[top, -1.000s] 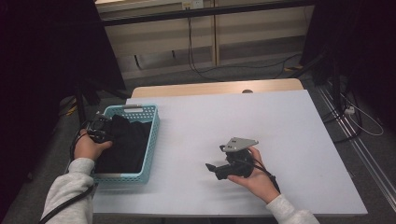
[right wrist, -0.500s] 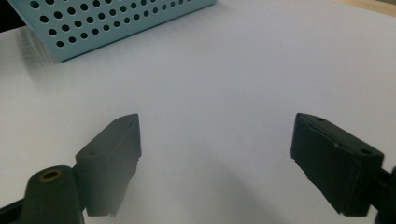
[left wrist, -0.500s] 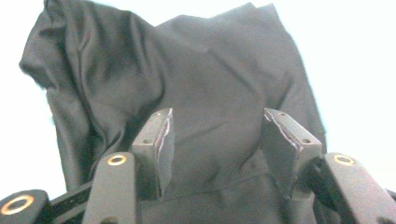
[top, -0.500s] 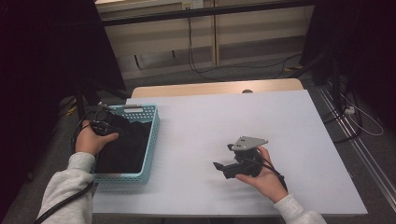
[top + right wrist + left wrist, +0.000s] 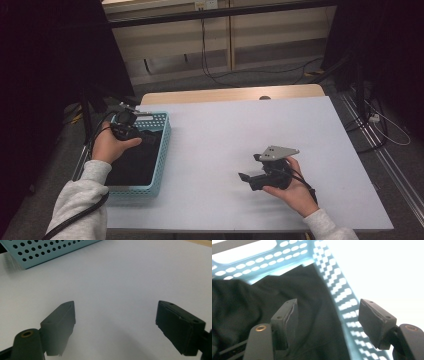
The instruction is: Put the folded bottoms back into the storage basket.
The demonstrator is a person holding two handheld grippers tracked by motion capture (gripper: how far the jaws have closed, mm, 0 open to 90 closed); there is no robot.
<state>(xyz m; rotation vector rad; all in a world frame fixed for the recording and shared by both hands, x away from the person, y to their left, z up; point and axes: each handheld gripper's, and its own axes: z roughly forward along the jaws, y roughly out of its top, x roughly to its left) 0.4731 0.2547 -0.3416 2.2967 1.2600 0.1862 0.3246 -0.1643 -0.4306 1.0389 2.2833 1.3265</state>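
On one white table (image 5: 225,130), one blue basket (image 5: 162,145) with one black cloth (image 5: 249,302), two tongs, left tongs (image 5: 328,315) just opening and right tongs (image 5: 116,315) both released, empty

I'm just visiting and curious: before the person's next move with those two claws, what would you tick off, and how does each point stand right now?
1. Left claw let go of the black cloth: ok. Its jaws have just been opening and nothing sits between them.
2. Cloth inside the blue basket: ok, it lies within the walls.
3. Cloth folded neatly: cannot tell, it is too dark to see.
4. Right claw empty: ok, jaws apart over the bare white table.
5. Left claw clear of the basket: not ok, it is above the basket's far end.
6. The two claws apart from each other: ok.
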